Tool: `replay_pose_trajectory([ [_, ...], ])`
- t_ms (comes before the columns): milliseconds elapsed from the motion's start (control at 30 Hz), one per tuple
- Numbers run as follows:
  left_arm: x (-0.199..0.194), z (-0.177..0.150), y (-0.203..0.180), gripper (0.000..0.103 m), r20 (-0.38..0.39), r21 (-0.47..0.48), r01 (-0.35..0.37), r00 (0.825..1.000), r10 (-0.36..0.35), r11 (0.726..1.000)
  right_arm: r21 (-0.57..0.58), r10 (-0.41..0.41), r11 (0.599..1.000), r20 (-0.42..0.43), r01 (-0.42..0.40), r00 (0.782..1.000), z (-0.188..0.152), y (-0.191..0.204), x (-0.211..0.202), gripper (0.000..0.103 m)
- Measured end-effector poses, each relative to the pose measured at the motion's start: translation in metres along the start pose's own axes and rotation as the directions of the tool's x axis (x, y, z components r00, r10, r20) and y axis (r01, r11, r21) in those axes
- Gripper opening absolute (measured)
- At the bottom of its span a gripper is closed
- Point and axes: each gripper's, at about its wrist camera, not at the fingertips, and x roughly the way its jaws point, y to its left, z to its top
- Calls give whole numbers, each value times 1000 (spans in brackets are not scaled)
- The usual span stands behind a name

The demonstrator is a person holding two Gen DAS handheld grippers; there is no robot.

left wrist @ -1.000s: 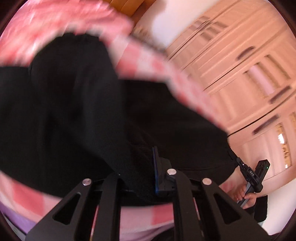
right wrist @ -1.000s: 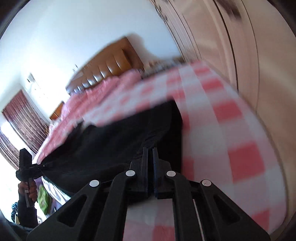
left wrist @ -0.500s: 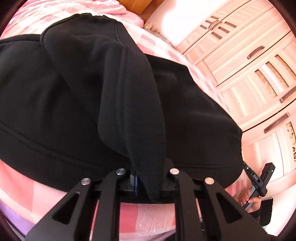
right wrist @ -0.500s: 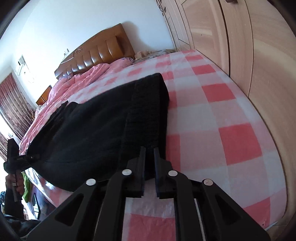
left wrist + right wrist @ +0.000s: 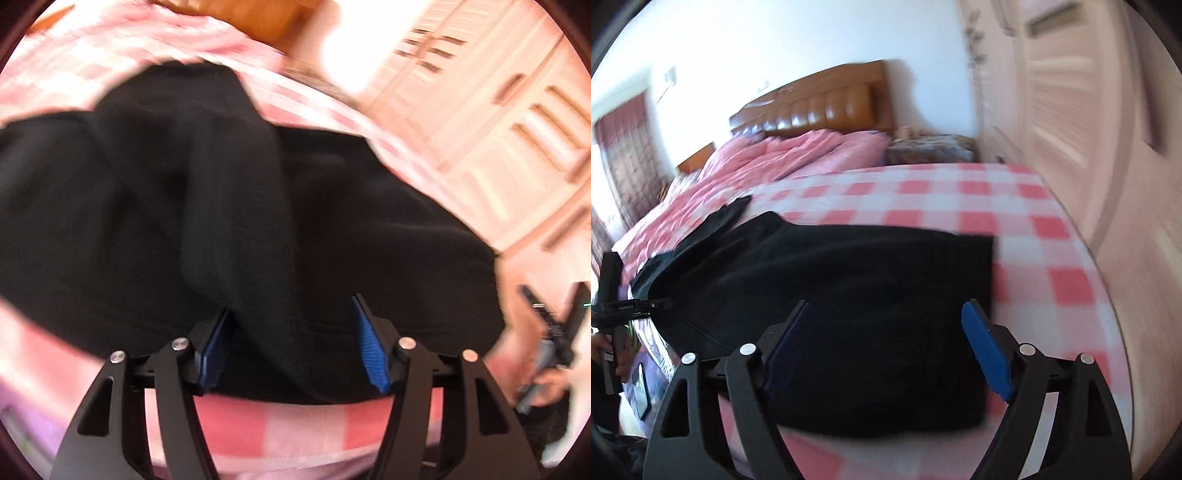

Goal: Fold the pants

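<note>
Left gripper: jaws opening, blue pads spread, with a hanging fold of the black pants between them but neither pad pressing on it; the cloth passes nearer the left pad. Right gripper: jaws opening and spread wide, the near edge of the pants lying between and below the pads, not pinched. The garment rests on the pink checked bedsheet, near the foot edge of the bed, with the pink quilt and brown headboard well beyond it. Handling judgement: a thick, soft, fleece-like fabric, limp and not fragile, light to moderate in weight, unlikely to slip from ribbed pads; it will sag and drag wherever it is unsupported. Best hold appears to be at the corners of a folded edge, one gripper to each, taking all layers together. Orientation: the long axis runs across both views, along the bed's near edge, from the square-cut end at right in the right wrist view toward the other gripper at far left. Which end is the waistband cannot be told through the blur.
</note>
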Motion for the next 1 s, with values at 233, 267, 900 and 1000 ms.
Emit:
replay_pose_trajectory([
  [233,-77,36,-87,93,287,283,-147,956,63,948,15,75,997,-44,-74,996,3,20,31,83],
  [267,-61,47,-110,96,213,371,-86,977,5,925,19,83,996,-56,-82,995,-1,23,36,83],
  [900,200,116,-203,67,-327,218,341,908,-261,914,-115,-30,993,-115,16,993,-52,31,38,89],
  [1000,202,112,-210,67,-286,261,317,928,-241,912,-113,-38,993,-116,24,993,-56,30,32,89],
])
